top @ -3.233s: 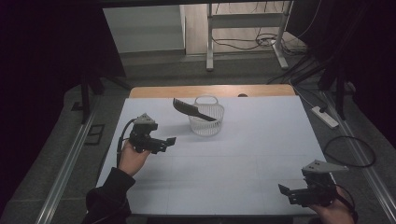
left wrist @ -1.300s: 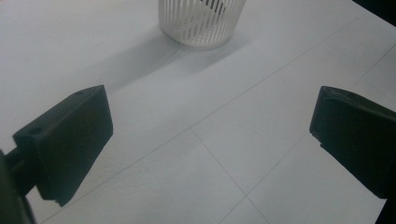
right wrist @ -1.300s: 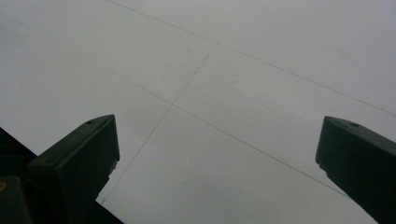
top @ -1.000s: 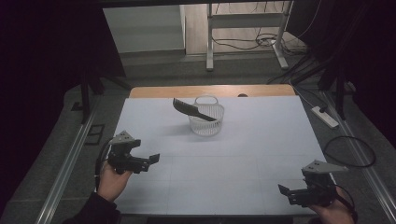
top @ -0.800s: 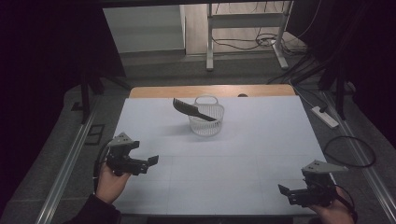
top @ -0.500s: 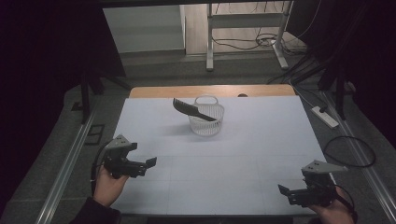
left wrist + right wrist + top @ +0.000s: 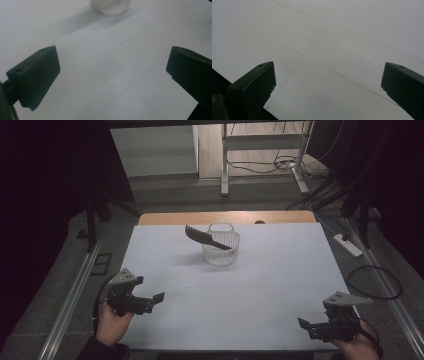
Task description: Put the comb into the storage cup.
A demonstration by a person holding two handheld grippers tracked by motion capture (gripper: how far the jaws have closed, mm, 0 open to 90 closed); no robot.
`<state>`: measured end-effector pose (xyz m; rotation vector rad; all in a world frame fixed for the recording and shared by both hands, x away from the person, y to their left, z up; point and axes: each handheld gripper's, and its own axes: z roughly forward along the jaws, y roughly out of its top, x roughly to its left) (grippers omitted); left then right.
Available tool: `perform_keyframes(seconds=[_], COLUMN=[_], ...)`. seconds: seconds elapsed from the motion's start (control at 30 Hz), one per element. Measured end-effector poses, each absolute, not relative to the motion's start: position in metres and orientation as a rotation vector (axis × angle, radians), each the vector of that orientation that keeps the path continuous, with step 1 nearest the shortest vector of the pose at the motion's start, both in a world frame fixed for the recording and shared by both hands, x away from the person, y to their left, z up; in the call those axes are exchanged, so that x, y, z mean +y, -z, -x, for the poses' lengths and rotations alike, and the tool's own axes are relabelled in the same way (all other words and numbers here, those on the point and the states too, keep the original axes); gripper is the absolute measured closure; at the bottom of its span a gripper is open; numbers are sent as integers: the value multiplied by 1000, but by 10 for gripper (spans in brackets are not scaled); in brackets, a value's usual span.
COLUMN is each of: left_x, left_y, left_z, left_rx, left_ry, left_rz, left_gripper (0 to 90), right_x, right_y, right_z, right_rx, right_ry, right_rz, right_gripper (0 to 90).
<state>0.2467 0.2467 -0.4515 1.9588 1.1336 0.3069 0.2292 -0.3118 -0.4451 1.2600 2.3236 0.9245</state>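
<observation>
A white slatted basket (image 7: 221, 247) stands at the far middle of the white table (image 7: 280, 280). A dark comb (image 7: 206, 237) lies tilted across its rim, sticking out to the left. My left gripper (image 7: 154, 301) hovers open near the table's front left corner, held by a hand, far from the basket. In the left gripper view the jaws stand wide apart and the basket (image 7: 110, 6) shows at the top edge. My right gripper (image 7: 306, 327) is open at the front right corner, with bare table between its jaws.
A strip of wooden tabletop (image 7: 225, 217) shows behind the white sheet. A power strip (image 7: 348, 245) and a cable loop (image 7: 372, 282) lie on the floor to the right. Metal rails (image 7: 70, 300) run along both sides. A desk frame (image 7: 260, 150) stands far behind.
My left gripper has drawn back from the middle left of the table toward the front left corner. The right gripper, basket and comb have stayed put.
</observation>
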Motion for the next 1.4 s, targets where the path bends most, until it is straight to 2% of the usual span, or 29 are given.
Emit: perform_keyframes(seconds=[0.57, 1.4], left_x=[259, 263], left_y=[453, 456], left_z=[-229, -205], left_rx=[1168, 1198], left_ry=[-321, -361], left_rz=[-1939, -1993], left_gripper=[0, 0], right_x=[-312, -313], right_y=[445, 445], right_z=[-229, -230], right_rx=[2319, 2309], right_ry=[-924, -925], right_rz=[-1268, -1279], right_gripper=[0, 0])
